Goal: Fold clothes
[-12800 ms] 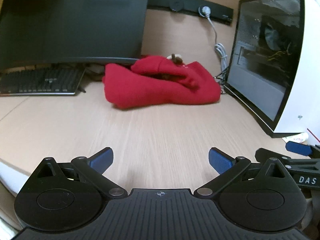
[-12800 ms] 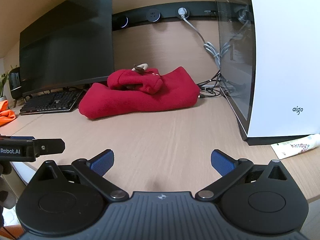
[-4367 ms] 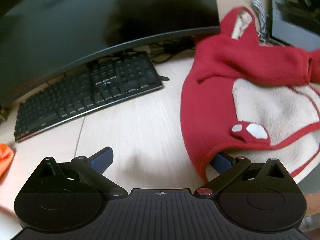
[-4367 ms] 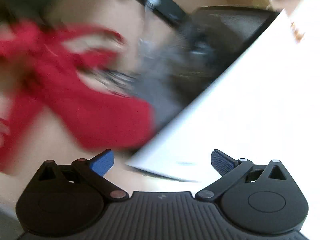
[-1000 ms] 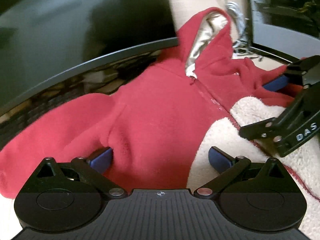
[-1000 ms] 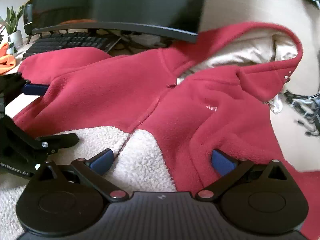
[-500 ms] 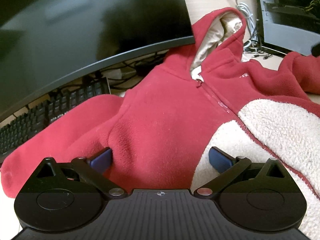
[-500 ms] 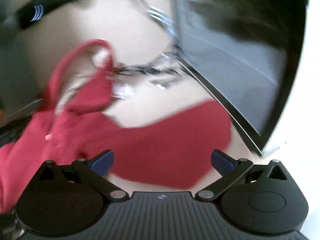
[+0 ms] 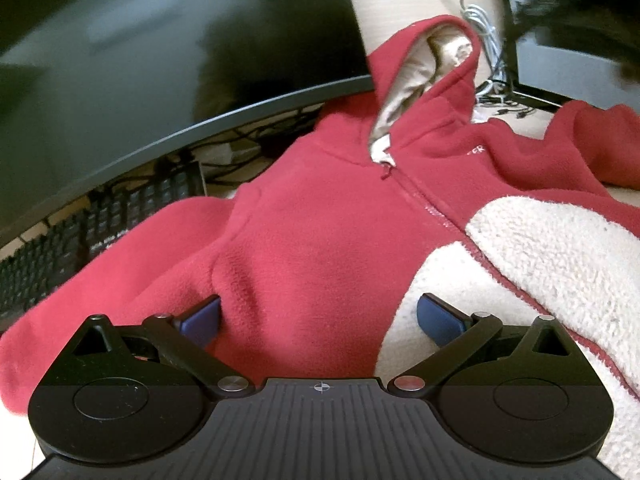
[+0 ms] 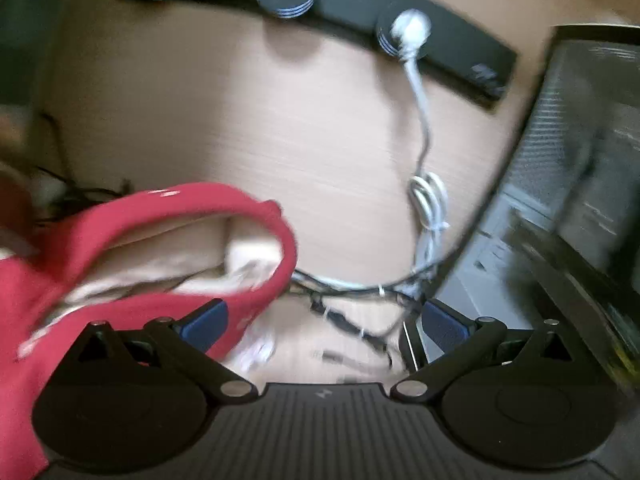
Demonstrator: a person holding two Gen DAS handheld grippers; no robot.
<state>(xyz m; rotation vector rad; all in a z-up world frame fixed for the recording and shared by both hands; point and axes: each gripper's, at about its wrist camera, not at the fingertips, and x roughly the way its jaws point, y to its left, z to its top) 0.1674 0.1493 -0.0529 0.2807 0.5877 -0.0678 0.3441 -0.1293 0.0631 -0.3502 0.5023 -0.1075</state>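
Fleece, red, thick and limp: hoodie [image 9: 320,232] lies front-up on the bench, spread between monitor [image 9: 160,48] and PC case [image 9: 580,32], zip closed at the top, cream sherpa lining [image 9: 552,248] flipped out at lower right.

Left wrist view: left tool [image 9: 319,317] sits low over the chest panel, jaws wide apart, nothing clamped. Its left pad is just beside the armpit crease where the sleeve [image 9: 120,256] meets the body. Sleeve runs out toward the keyboard [image 9: 80,236].

Right wrist view, blurred: right tool [image 10: 323,322] also spread, empty, pointing past the hood [image 10: 180,240] at the cables [image 10: 428,216] by the wall. Left pad is near the hood rim; contact unclear.

Handling, my read: light, soft, zero stiffness, will sag and drag. Fleece grips pads well, low slip. Pinch at seams or cuff, shoulder or hem edges, not mid-panel, or you get a bunched double layer. Watch for the hood catching cables.
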